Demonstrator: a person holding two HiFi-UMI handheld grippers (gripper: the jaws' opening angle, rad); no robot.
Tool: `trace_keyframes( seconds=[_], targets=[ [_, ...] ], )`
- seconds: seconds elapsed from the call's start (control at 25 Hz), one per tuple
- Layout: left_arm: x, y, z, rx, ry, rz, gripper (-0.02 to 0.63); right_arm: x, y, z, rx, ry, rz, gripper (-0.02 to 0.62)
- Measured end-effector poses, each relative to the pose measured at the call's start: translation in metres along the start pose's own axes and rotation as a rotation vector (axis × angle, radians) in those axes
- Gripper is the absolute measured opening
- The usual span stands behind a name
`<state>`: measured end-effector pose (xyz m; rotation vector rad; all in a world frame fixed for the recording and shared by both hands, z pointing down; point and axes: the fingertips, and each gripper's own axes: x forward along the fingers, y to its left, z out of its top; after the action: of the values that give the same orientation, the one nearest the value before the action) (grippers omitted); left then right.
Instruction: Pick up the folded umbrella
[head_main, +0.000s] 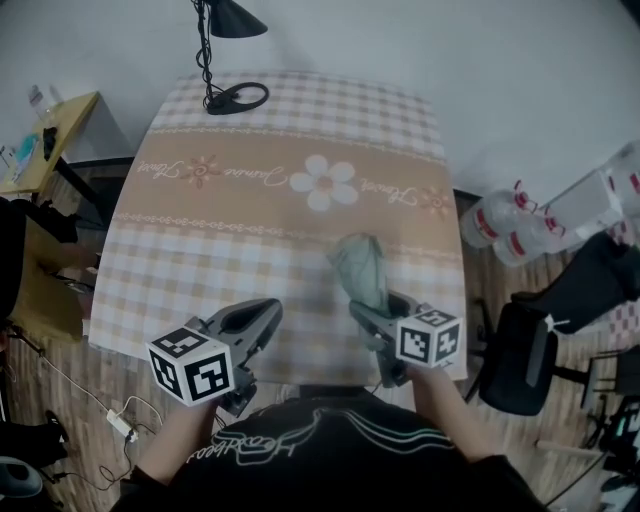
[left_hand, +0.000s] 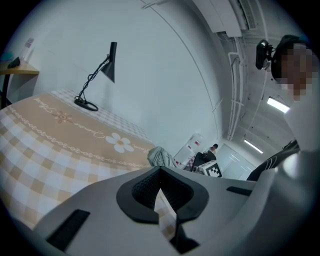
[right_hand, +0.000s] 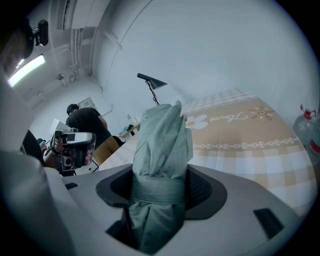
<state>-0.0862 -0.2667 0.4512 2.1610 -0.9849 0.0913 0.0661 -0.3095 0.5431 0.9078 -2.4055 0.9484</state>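
The folded grey-green umbrella (head_main: 362, 268) is gripped near its strap by my right gripper (head_main: 372, 312), shut on it. It is held above the near right part of the table, its cloth end pointing away from me. In the right gripper view the umbrella (right_hand: 162, 145) fills the gap between the jaws of the right gripper (right_hand: 160, 192). My left gripper (head_main: 262, 314) hovers over the table's near edge, to the left of the umbrella, shut with nothing in it. In the left gripper view only a thin slit shows between the jaws of the left gripper (left_hand: 160, 175), and the umbrella (left_hand: 161, 156) appears beyond.
The table (head_main: 200, 250) wears a beige checked cloth with a flower print. A black desk lamp (head_main: 228, 60) stands at its far edge. Large water bottles (head_main: 500, 228) and a black chair (head_main: 525, 355) are on the right, a yellow side table (head_main: 50, 130) on the left.
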Motion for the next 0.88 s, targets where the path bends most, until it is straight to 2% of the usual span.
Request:
trace_keyframes(
  seconds=[0.52, 0.88],
  targets=[
    [-0.020, -0.052, 0.014, 0.116, -0.049, -0.079, -0.003, -0.072, 0.073, 0.053, -0.104, -0.226, 0.054, 0.280],
    [-0.042, -0.076, 0.033, 0.183, -0.104, -0.105, -0.003, -0.107, 0.114, 0.077, -0.141, -0.326, 0.097, 0.281]
  ],
)
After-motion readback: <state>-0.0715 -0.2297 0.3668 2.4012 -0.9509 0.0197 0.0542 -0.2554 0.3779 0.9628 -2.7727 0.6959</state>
